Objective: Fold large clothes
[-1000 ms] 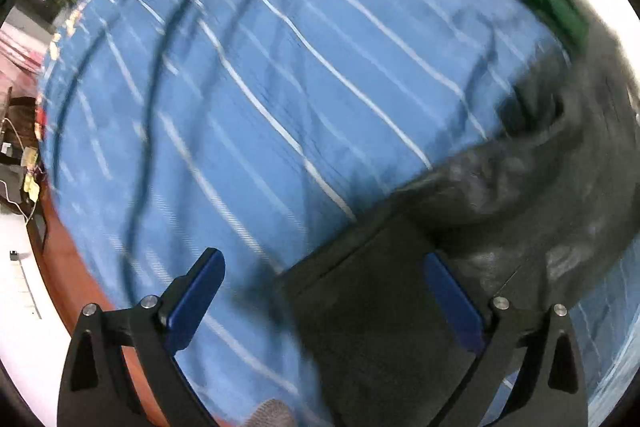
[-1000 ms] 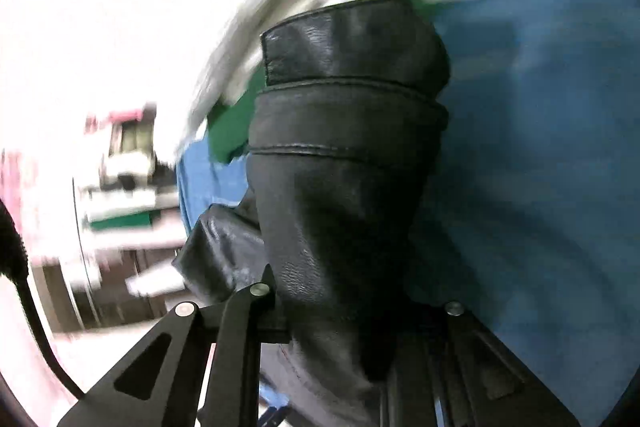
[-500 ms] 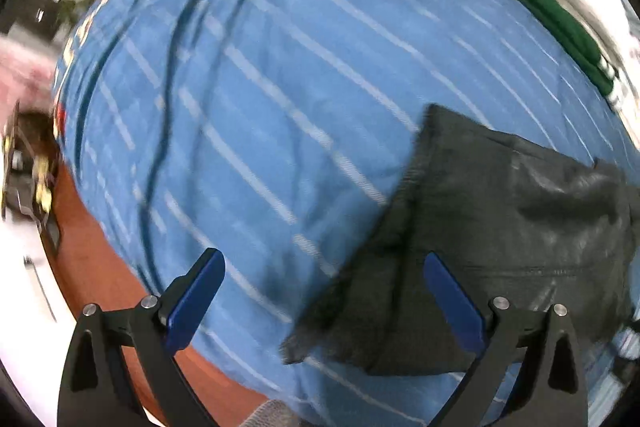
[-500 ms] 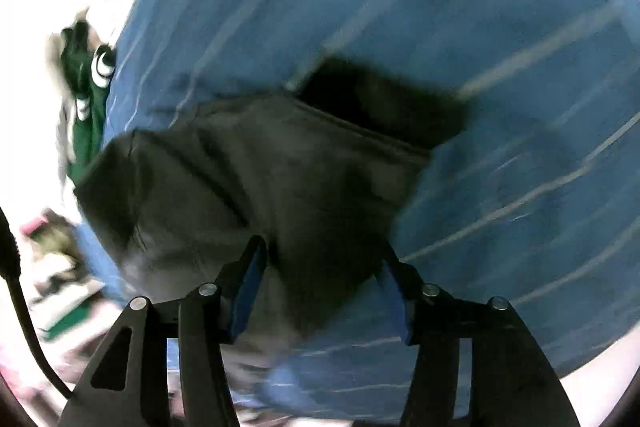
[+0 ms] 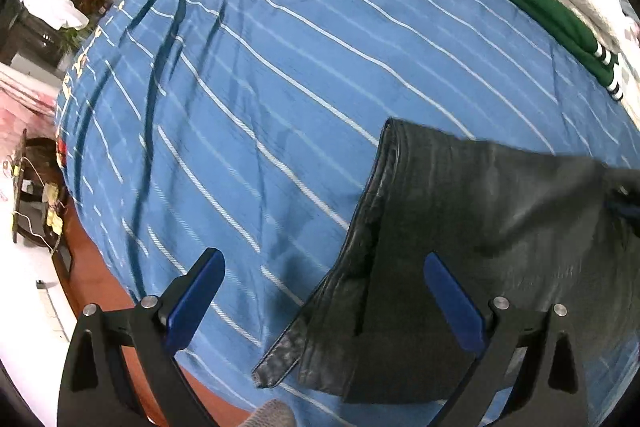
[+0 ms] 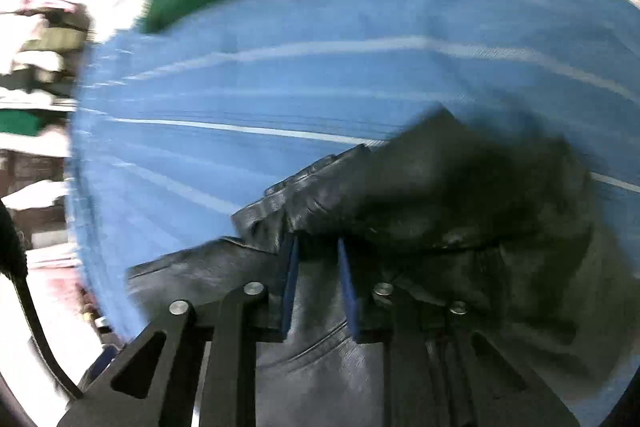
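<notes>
Folding is under way on a black leather garment (image 5: 480, 227) that lies on a bed covered by a blue striped sheet (image 5: 280, 87), toward the right side of the left wrist view.

1. Left tongs (image 5: 320, 291): jaws stand wide, holding nothing. They hover above the near left edge of the garment, where a narrow strap-like strip (image 5: 280, 355) pokes out from the stacked layers.
2. Right tongs (image 6: 316, 267): jaws stand narrow, with a bunched fold of the garment (image 6: 440, 195) at their tips. The view is motion-blurred, so whether leather is pinched between the pads cannot be told.

Procedure for the step in hand, as a judgement:
- Bring the right tongs over low and slowly; leather is stiff and heavy, so a fast sweep is likely to drag the lower layers out of line.
- Use the left tongs to pin or grip the near edge so that the stack does not slide on the sheet.
- Align the folded edge (image 5: 384, 163) with the layer beneath before release.
- Tuck the protruding strip under the stack.

A folded green garment with white stripes (image 5: 540, 11) lies well apart, at the far edge of the bed.

Writing: small yellowish marks run along the sheet's far left border (image 5: 80, 67); they are too small to read. No brand or label is legible on the leather garment.
</notes>
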